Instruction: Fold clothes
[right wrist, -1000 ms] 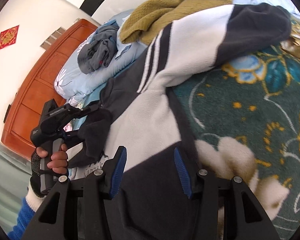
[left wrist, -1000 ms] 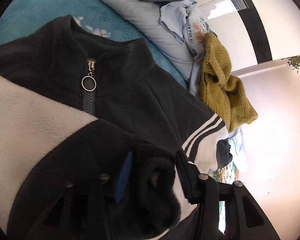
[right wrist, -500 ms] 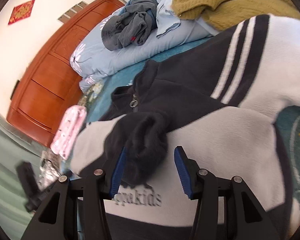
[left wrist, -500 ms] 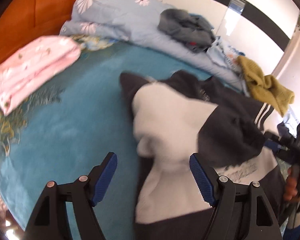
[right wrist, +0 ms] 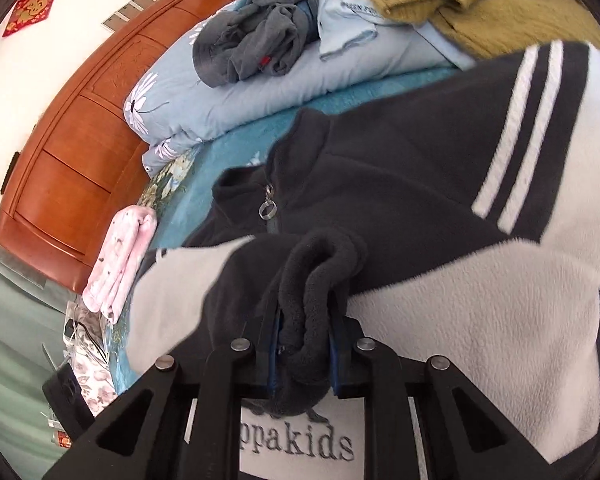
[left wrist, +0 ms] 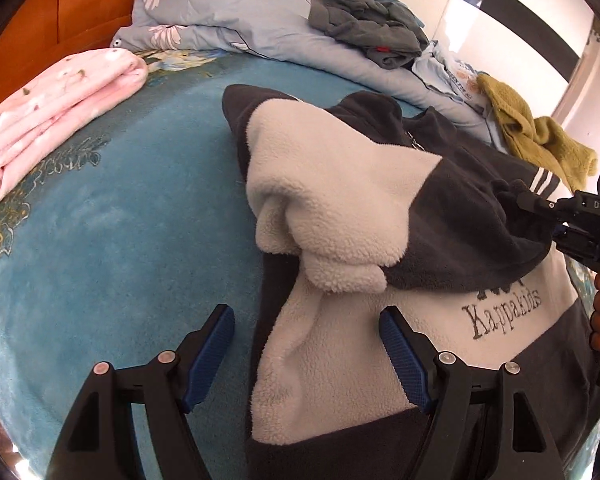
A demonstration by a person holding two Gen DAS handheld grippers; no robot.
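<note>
Lying front-up on the teal bedspread (left wrist: 112,216), the black-and-white fleece jacket (left wrist: 340,184) is the landmark for everything else, and one of its sleeves is already crossed over the chest. The right gripper (right wrist: 305,350) is closing on that sleeve's dark cuff (right wrist: 320,280), which bunches between its blue pads just above the printed lettering (right wrist: 300,446), most likely so the sleeve can be pulled flat across the body. The left gripper (left wrist: 308,354) hangs over the jacket's lower edge with its jaws spread wide and nothing in them (the white fleece lies below the pads, not between them); I judge it has just let the sleeve go, or is ready to smooth the puckered white fold (left wrist: 332,248) at the jacket's near side. That lump seems the main snag, since the sleeve is rumpled there rather than lying flat. Beyond the jacket's collar lies a folded pale-blue quilt (left wrist: 236,28) with a crumpled grey garment (left wrist: 364,24) on top, and a mustard knit (left wrist: 536,136) beside its striped shoulder. Off the jacket's other side rests a folded pink blanket (left wrist: 56,100), well apart. None of these touches the jacket's body, so the fold has room.
</note>
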